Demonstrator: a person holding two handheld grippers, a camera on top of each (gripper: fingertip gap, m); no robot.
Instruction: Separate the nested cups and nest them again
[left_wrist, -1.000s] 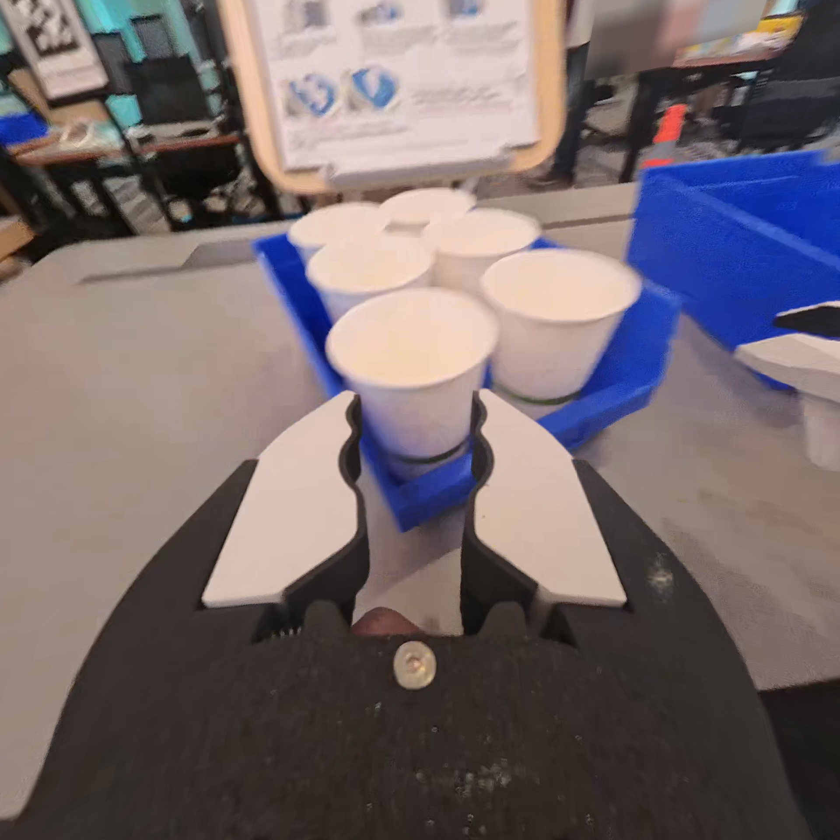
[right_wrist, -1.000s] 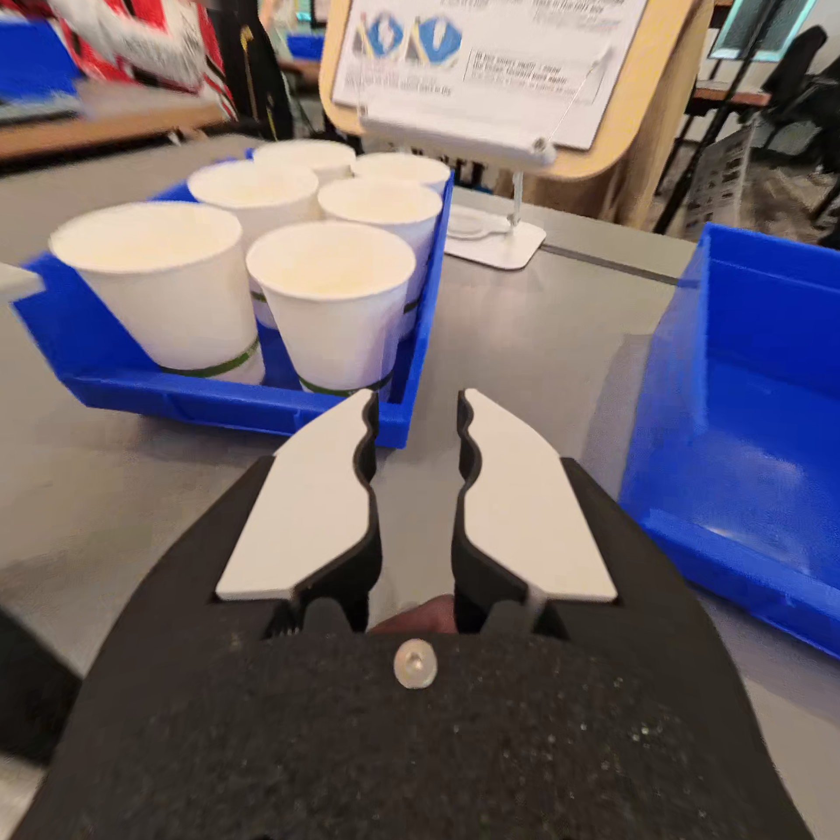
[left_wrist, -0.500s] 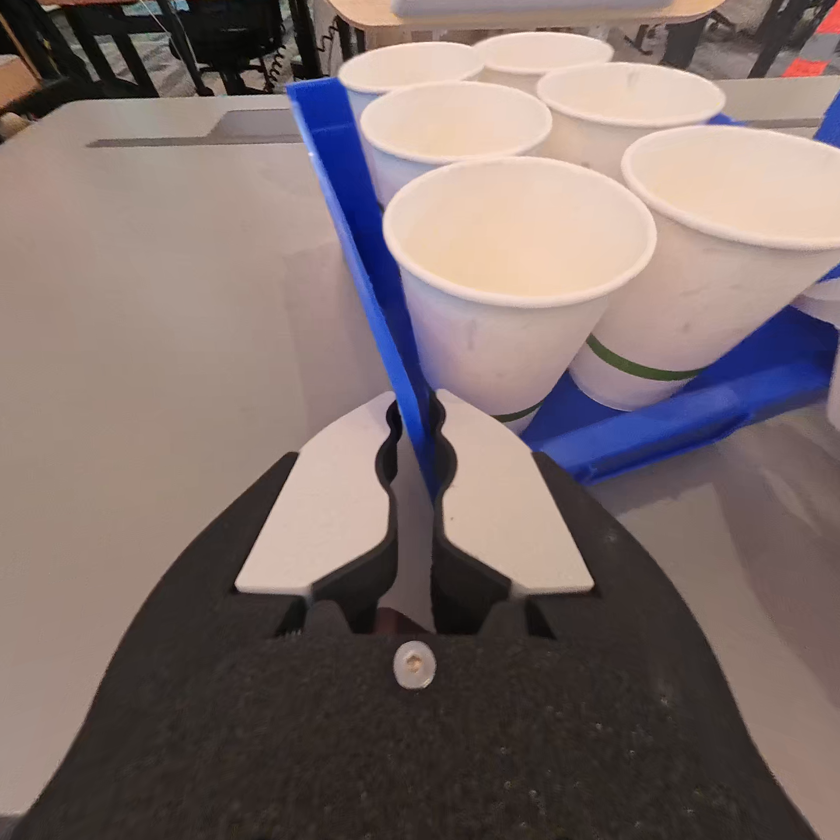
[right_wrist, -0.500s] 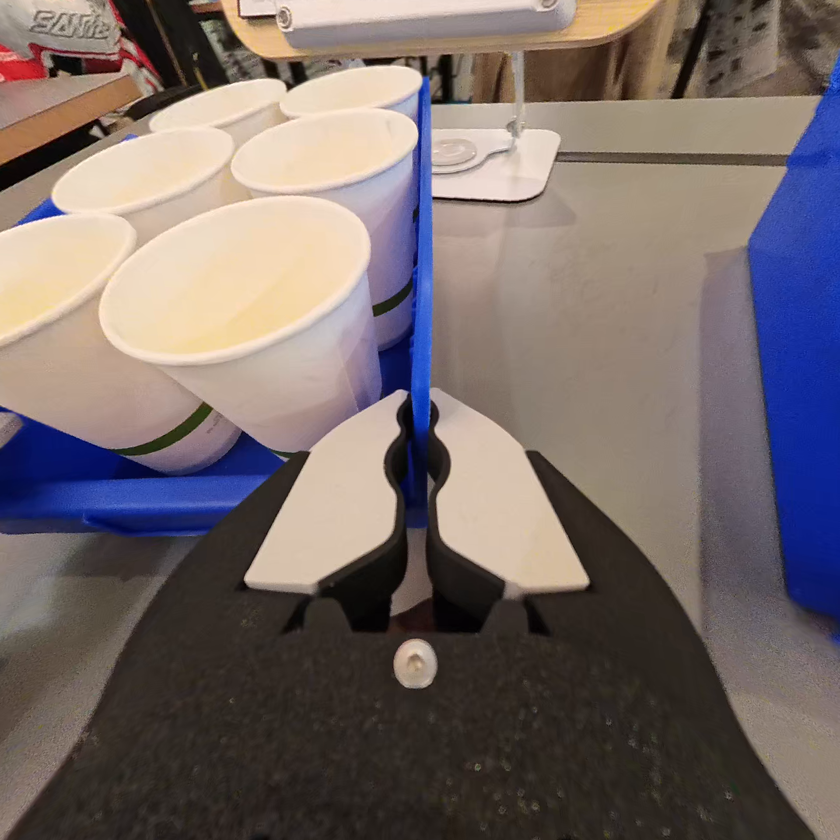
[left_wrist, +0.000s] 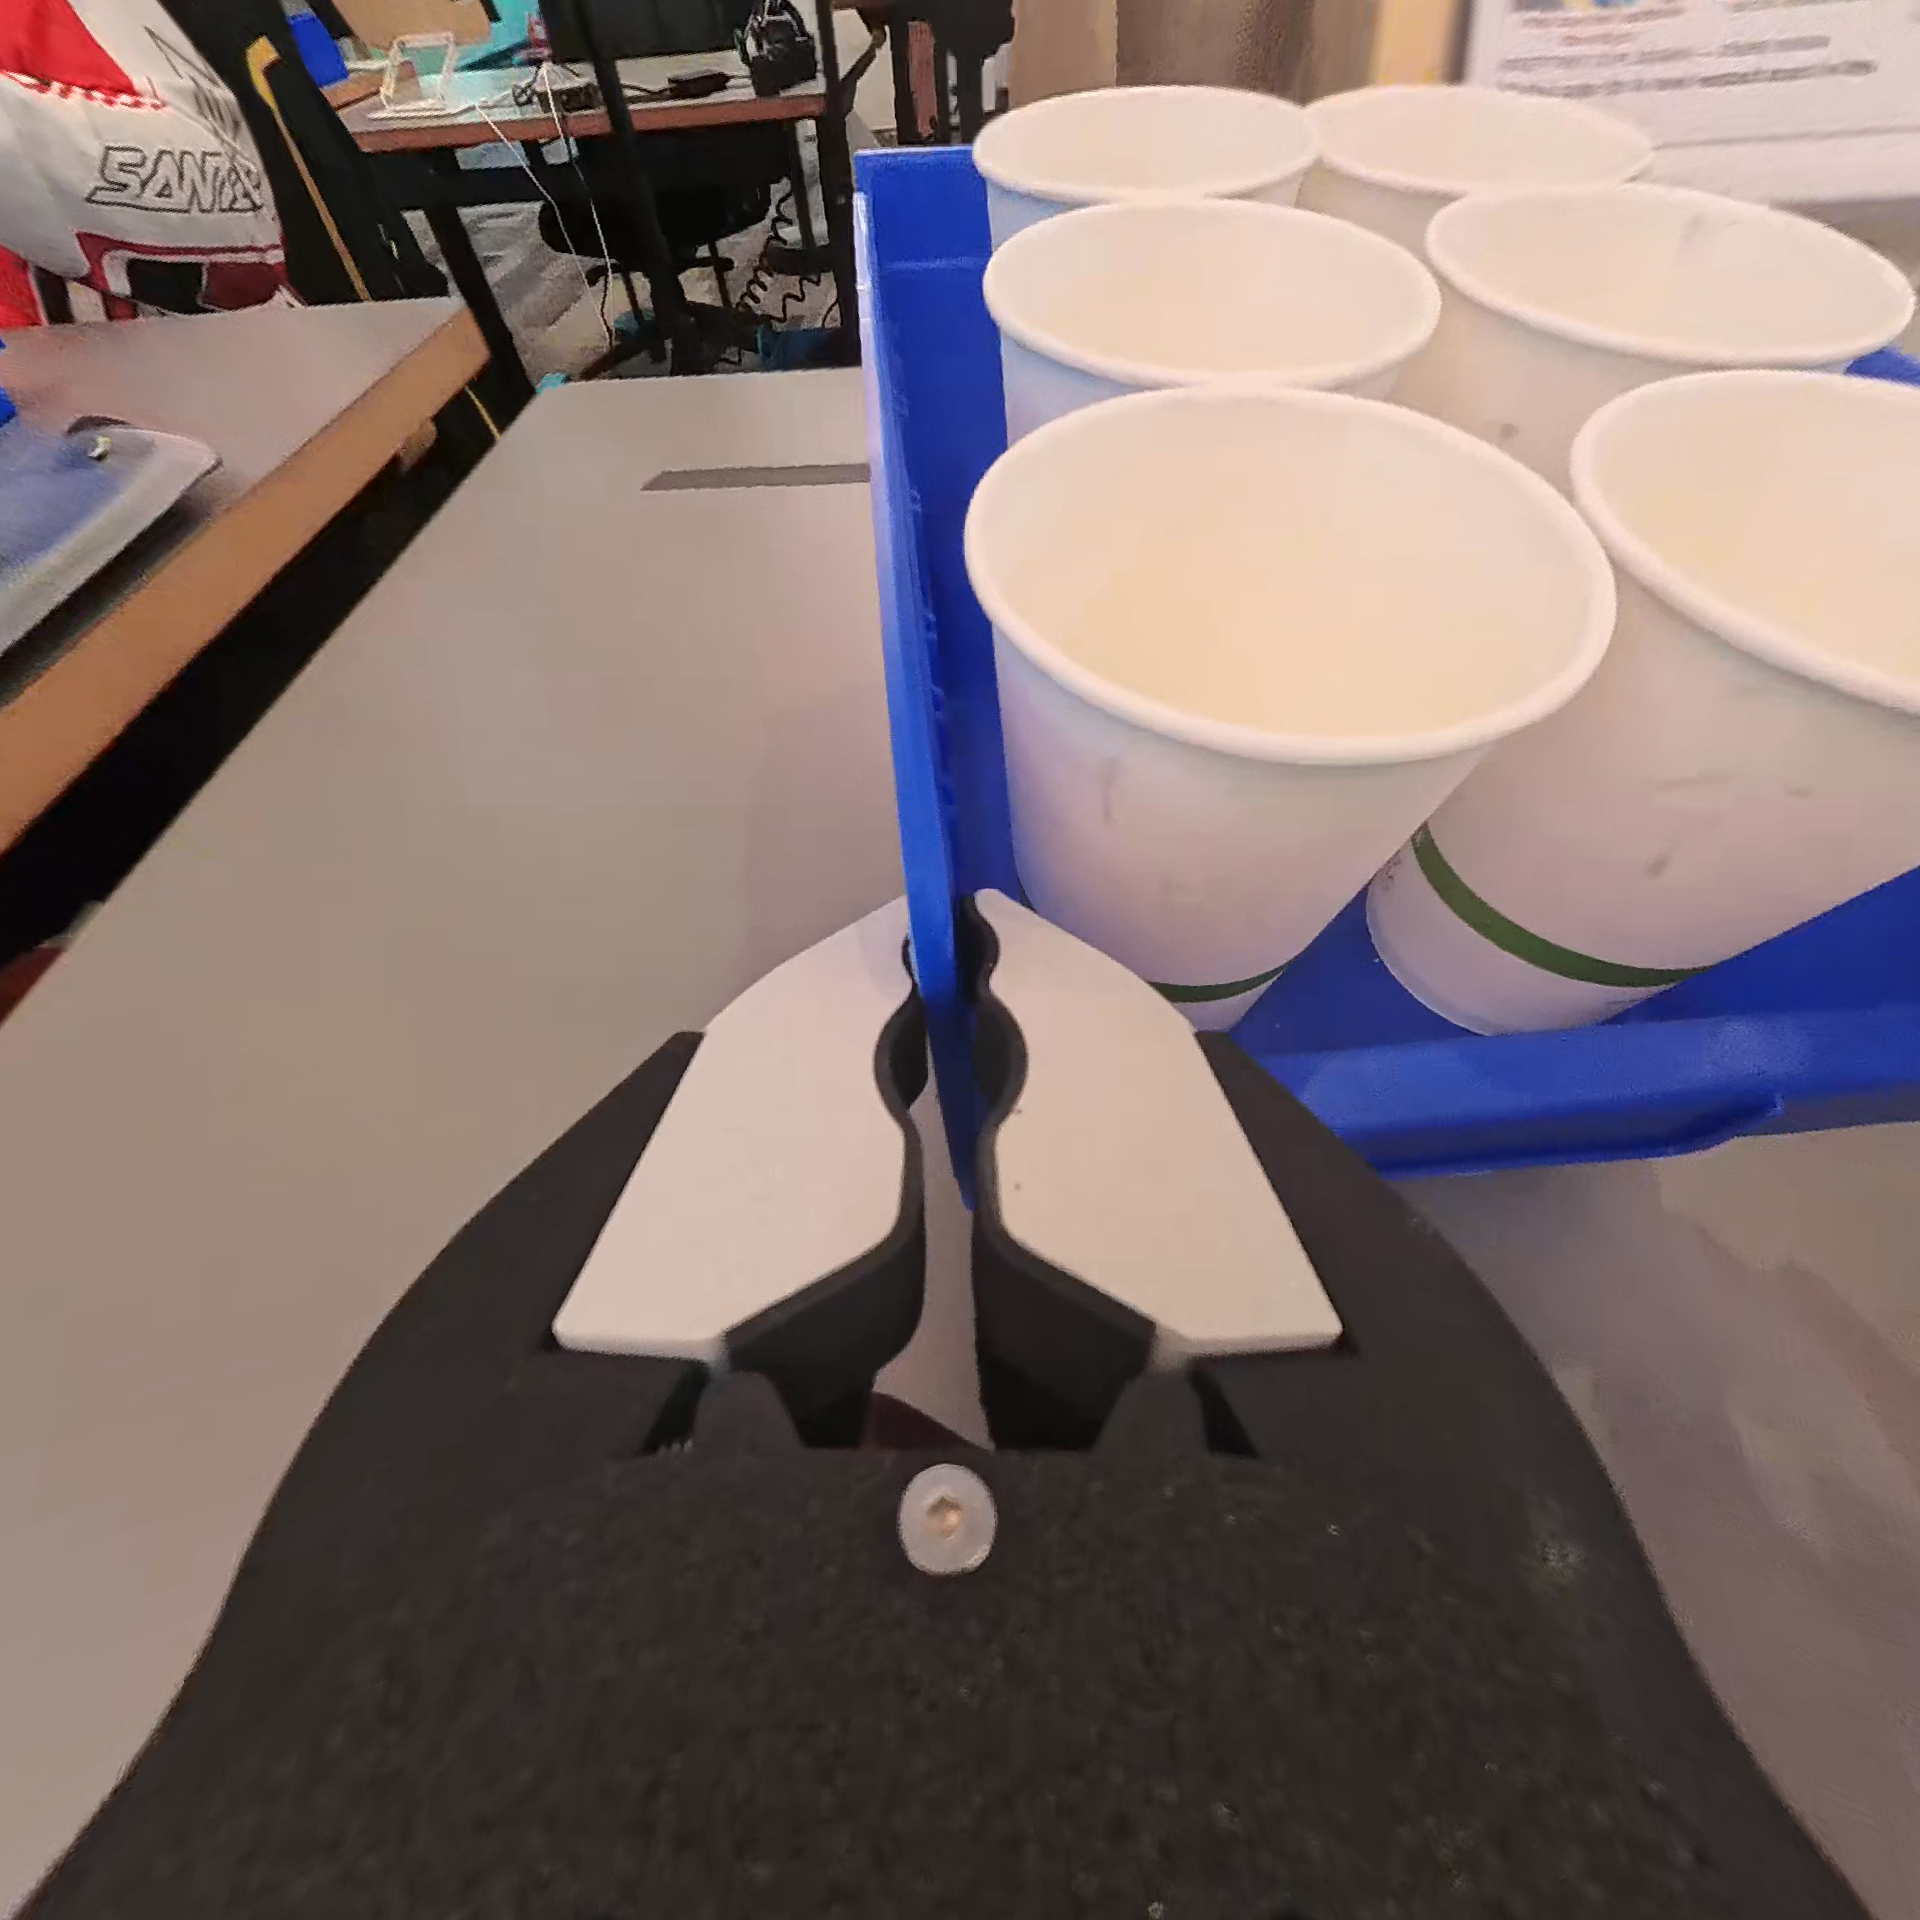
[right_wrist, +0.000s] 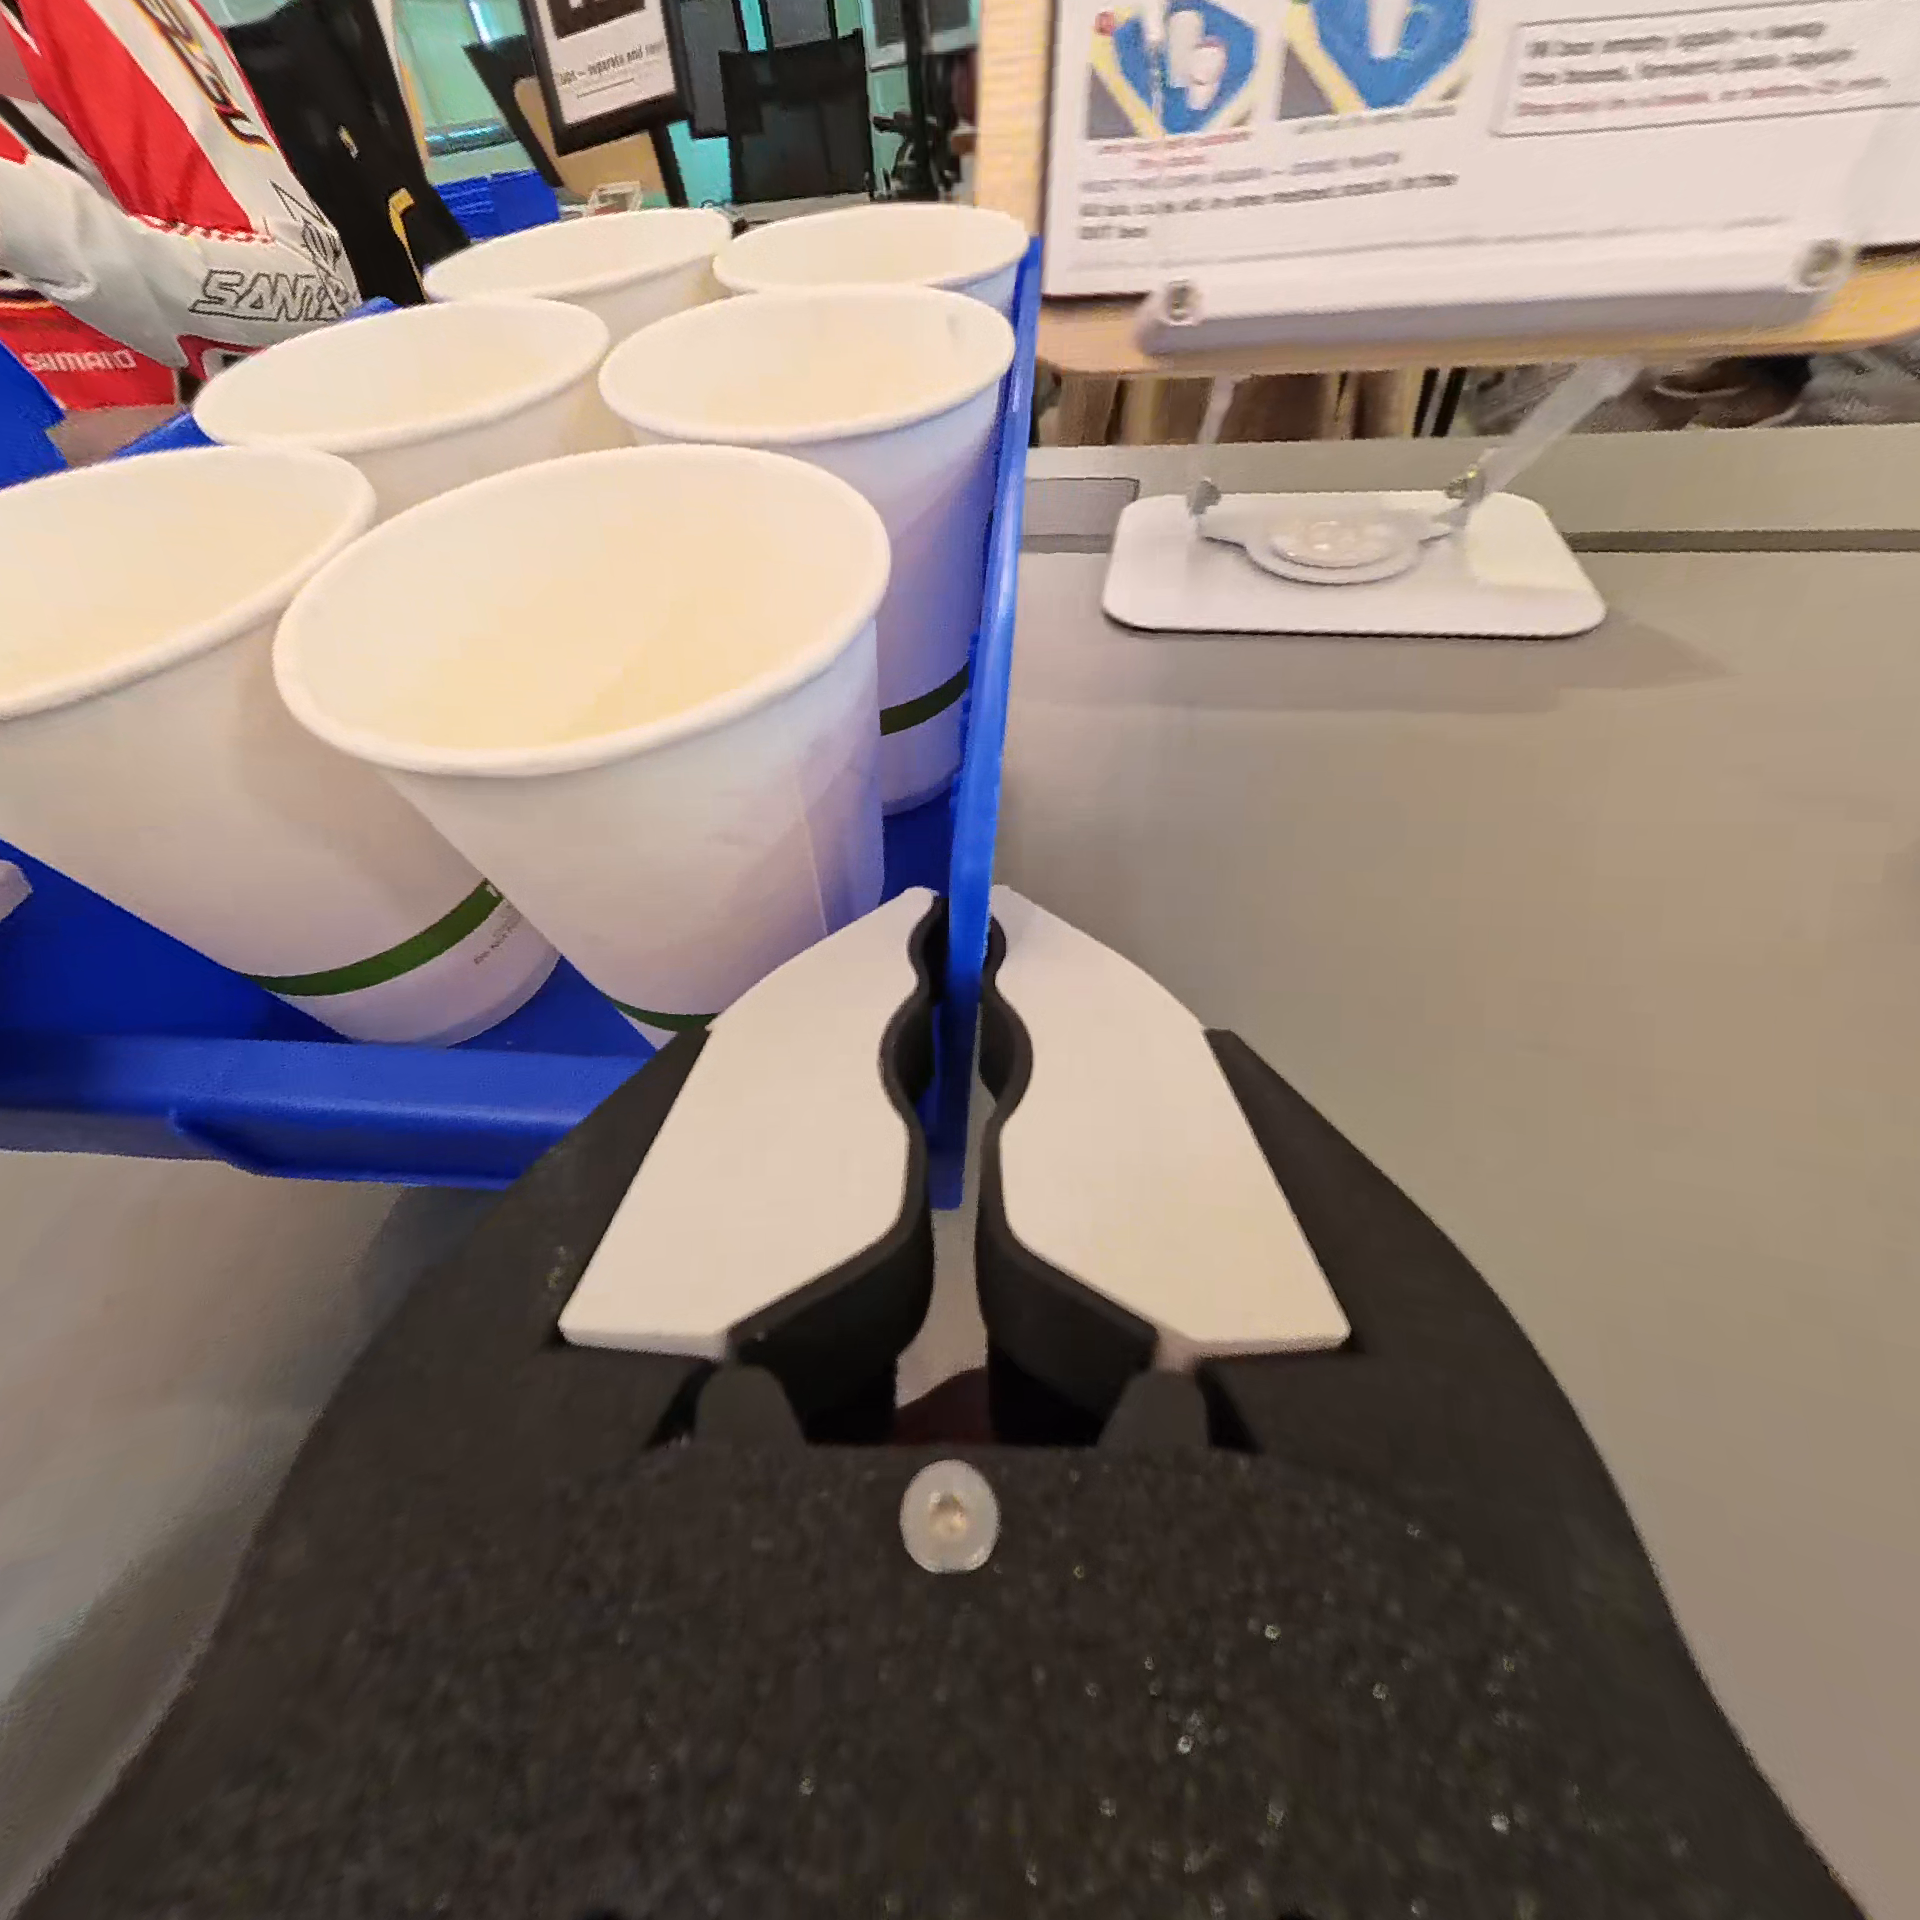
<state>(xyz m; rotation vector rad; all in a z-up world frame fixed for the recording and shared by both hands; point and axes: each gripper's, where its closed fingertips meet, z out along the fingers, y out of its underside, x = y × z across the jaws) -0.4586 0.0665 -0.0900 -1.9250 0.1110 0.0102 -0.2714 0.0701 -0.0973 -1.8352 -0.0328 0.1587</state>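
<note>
On grey table (left_wrist: 436, 831), left gripper (left_wrist: 943, 935), right gripper (right_wrist: 966, 925) clamping tray walls (left_wrist: 914, 623).

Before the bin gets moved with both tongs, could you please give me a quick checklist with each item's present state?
1. Left tongs shut on blue bin's left wall: ok.
2. Right tongs shut on its right wall: ok.
3. Six paper cups inside bin: ok.
4. Cups upright: cannot tell, the wide-angle view distorts them.
5. Grey table bare beside bin on the right: ok.
6. Bin resting flat on table: cannot tell.
</note>
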